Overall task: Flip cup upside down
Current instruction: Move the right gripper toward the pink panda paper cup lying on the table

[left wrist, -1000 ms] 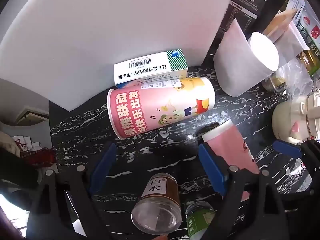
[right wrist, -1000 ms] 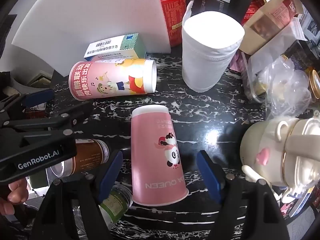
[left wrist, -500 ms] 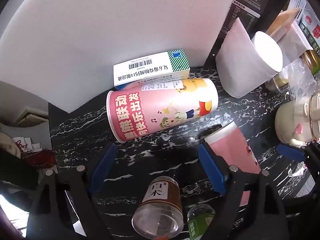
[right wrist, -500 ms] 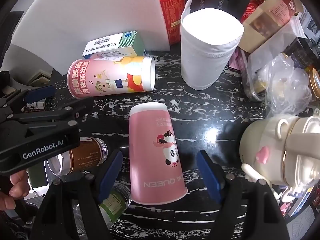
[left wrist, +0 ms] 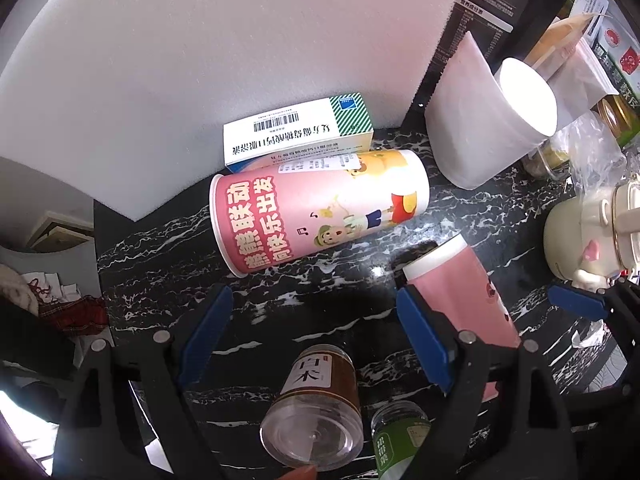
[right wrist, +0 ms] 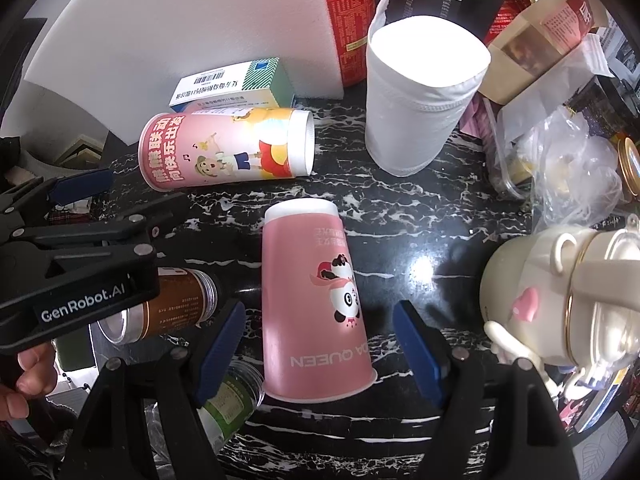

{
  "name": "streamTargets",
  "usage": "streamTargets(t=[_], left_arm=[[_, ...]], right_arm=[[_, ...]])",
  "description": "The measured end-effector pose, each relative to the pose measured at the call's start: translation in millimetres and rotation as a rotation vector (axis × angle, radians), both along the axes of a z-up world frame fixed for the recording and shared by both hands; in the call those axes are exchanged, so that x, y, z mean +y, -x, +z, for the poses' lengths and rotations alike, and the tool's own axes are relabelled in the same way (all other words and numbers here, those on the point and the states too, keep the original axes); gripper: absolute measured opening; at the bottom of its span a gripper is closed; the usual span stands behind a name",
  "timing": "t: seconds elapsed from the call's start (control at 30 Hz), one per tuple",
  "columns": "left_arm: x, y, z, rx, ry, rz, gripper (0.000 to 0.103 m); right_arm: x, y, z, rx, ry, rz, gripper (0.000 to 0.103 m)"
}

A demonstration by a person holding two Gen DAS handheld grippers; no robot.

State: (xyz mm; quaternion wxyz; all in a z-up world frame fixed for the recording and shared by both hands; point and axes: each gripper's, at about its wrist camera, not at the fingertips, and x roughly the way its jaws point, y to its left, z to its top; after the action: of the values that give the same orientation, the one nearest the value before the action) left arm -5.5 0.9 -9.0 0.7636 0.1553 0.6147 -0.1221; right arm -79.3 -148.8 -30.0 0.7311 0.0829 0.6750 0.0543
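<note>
A pink paper cup with a panda print (right wrist: 316, 304) stands upside down on the black marble table, rim on the surface, white base up. My right gripper (right wrist: 320, 352) is open, its blue fingers either side of the cup's lower part without touching it. In the left wrist view the same cup (left wrist: 460, 296) shows behind the right finger. My left gripper (left wrist: 312, 336) is open and empty, above a brown-labelled jar (left wrist: 316, 404). The left gripper also shows in the right wrist view (right wrist: 84, 216) at the left.
A pink cartoon canister (right wrist: 228, 152) lies on its side by a medicine box (right wrist: 232, 88). A white wrapped cylinder (right wrist: 420, 96), a cream teapot (right wrist: 560, 296), a green-labelled jar (right wrist: 228, 400), plastic bags (right wrist: 568, 164) and a white foam board (right wrist: 180, 20) crowd the table.
Both grippers have drawn back slightly from the table; the cup stands still, upside down. Nothing was taken hold of or let go.
</note>
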Motion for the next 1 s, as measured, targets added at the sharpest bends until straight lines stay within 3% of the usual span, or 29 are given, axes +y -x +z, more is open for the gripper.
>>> streamTargets(t=[1.0], left_arm=[[8,3,12,0.004,0.005,0.02,0.084]], right_arm=[[0,2,12,-0.004,0.005,-0.005,0.077]])
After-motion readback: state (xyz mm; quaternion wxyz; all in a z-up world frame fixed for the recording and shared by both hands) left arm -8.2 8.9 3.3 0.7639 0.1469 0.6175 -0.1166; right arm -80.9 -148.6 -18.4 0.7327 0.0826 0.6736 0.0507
